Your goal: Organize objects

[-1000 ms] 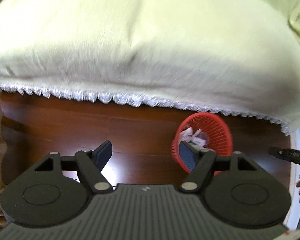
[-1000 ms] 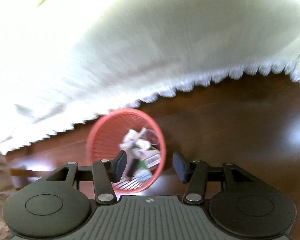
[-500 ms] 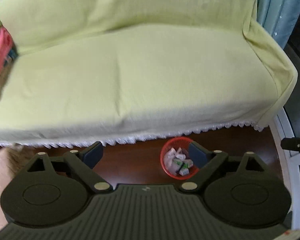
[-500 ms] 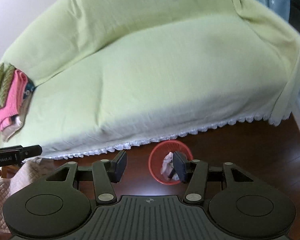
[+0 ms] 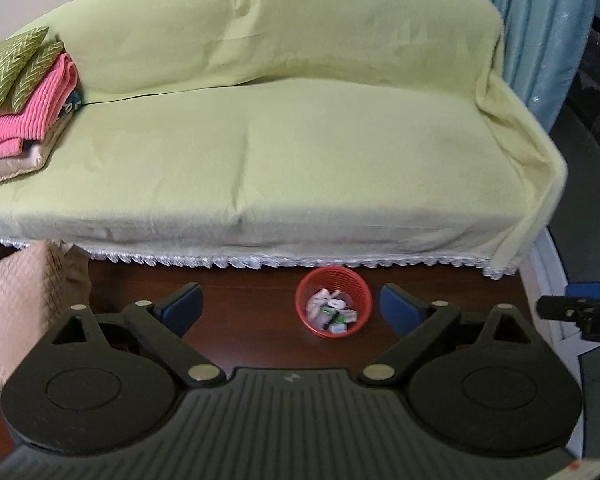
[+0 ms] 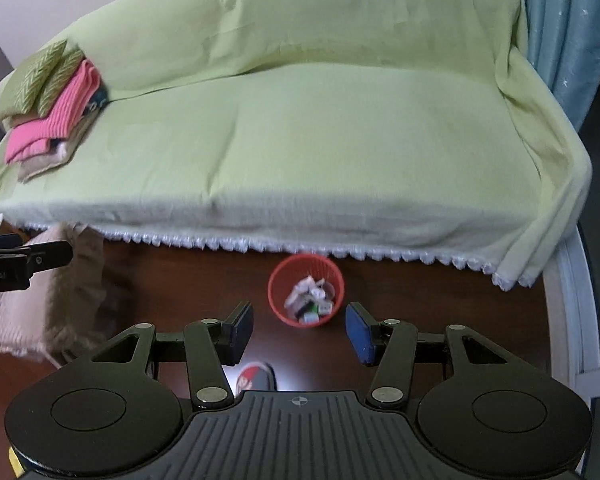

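A small red mesh basket [image 5: 366, 292] stands on the dark wooden floor just in front of the sofa's fringe, with crumpled white paper and small packets in it. In the right wrist view the same basket [image 6: 274, 300] sits far below. My left gripper [image 5: 290, 302] hangs high above it, its jaws opening with nothing between them. My right gripper [image 6: 300, 322] is also high above the basket, open and empty. Each gripper's tip shows at the edge of the other's view.
A sofa under a light green cover [image 5: 300, 140] fills the back. Folded pink, green and beige cloths [image 5: 28, 92] are stacked at its left end. A beige quilted cloth [image 5: 16, 304] hangs at the left. A blue curtain [image 5: 540, 40] is at the right. A shoe [image 6: 256, 376] shows below.
Both grippers have risen far from the basket, which now looks small; the whole sofa has come into view. The left jaws have spread wider. The right jaws kept their gap.
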`<state>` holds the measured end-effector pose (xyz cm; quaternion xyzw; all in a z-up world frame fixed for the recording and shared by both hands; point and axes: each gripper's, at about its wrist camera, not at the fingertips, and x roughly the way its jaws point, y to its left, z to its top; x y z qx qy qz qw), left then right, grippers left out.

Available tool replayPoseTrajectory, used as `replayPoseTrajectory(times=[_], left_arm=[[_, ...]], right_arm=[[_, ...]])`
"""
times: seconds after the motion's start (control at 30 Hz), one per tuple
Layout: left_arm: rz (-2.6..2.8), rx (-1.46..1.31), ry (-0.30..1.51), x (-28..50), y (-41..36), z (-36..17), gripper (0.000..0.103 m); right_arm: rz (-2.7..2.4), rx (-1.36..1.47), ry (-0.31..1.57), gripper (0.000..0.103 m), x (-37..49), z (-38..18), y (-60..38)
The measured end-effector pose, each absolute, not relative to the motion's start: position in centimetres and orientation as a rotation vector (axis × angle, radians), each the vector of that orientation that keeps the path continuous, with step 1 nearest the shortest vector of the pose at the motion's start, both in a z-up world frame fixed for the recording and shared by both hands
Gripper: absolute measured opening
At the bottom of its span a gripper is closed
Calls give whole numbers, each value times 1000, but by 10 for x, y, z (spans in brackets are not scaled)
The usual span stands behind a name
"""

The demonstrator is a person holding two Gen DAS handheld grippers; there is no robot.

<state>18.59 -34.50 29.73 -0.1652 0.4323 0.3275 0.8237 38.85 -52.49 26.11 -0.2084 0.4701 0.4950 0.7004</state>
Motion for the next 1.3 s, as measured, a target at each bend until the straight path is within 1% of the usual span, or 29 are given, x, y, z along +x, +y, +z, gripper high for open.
replayPoseTrajectory(times=[0.23,0.47,0.9,1.3], left_arm=[[698,-392,897,157,-412,323,94],[690,-401,914,147,-439,335,94],[694,-359,918,124,-447,344,94],[671,-345,915,121,-459,344,94]], right_arm=[[1141,-483,1066,49,364,293,-590],[1155,-509,1053,49,345,303,-610],[1156,-472,1029,49,316,311,-617],[1143,-428,1003,49,308,321,-630]])
